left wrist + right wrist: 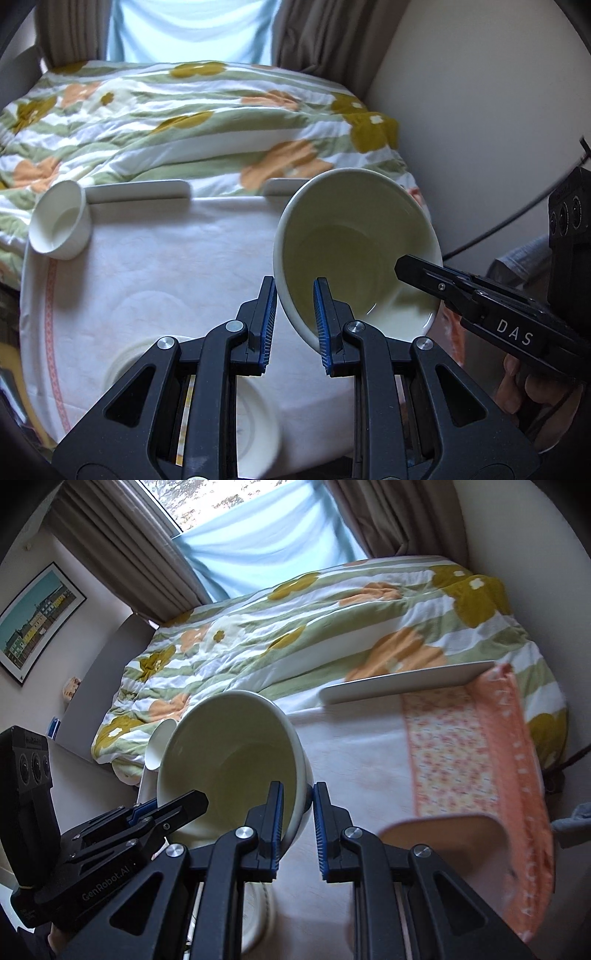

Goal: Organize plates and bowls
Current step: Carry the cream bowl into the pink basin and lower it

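A large cream bowl [354, 243] is tilted up off the table, held by both grippers. My left gripper [295, 317] has its jaws either side of the bowl's near-left rim. My right gripper [298, 819] straddles the opposite rim, and it shows in the left wrist view [424, 275] entering from the right. The same bowl [229, 746] fills the middle of the right wrist view. A small white cup [61, 229] lies on its side at the table's far left. A white plate [255, 424] sits under my left gripper.
The table has a white cloth [166, 280] with an orange floral edge [461, 753]. A long white rectangular dish [406, 683] lies along the far edge. A flowered duvet [184, 122] lies on the bed beyond. A tan object [443, 845] sits at the near right.
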Available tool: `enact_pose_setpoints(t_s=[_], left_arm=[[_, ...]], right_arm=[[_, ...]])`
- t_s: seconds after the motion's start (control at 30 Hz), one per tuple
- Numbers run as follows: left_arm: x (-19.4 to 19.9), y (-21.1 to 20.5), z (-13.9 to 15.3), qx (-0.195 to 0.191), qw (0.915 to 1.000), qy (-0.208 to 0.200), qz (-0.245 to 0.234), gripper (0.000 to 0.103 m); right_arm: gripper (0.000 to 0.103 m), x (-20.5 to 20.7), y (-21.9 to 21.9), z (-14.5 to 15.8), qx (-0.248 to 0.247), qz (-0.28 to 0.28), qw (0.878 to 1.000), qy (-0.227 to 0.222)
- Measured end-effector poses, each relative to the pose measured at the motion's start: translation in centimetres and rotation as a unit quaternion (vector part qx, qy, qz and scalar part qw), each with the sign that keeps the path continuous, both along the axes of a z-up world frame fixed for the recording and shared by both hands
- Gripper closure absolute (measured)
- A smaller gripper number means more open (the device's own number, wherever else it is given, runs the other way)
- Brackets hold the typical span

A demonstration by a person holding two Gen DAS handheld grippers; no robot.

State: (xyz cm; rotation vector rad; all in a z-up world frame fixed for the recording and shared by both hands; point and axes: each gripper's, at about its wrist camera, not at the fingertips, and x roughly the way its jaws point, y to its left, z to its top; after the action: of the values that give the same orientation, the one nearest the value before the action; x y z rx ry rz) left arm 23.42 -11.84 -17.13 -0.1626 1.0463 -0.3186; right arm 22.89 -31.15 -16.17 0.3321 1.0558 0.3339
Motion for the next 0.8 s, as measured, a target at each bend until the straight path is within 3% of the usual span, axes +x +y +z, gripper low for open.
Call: enact_pose_setpoints(t_s=[0.2, 0.43, 0.8], left_arm=[[-1.7, -5.5, -1.6, -0.005, 0.9989, 0.02, -0.043, 0.085], [-3.0, -10.1, -5.2, 0.021, 0.9943, 0.056, -0.089, 0.085], [-3.0, -13.4, -10.0, 0.08, 0.9842, 0.084, -0.134, 0.085]], right_arm=[[0.088, -2.7, -5.3, -0.7, -0.01, -0.026, 1.0, 0.01], [0.088, -5.1, -8.9, -4.5, -0.021, -0.048, 0.998, 0.047], [0.088, -5.7, -10.5, -9.4, -0.038, -0.053, 0.994, 0.087]])
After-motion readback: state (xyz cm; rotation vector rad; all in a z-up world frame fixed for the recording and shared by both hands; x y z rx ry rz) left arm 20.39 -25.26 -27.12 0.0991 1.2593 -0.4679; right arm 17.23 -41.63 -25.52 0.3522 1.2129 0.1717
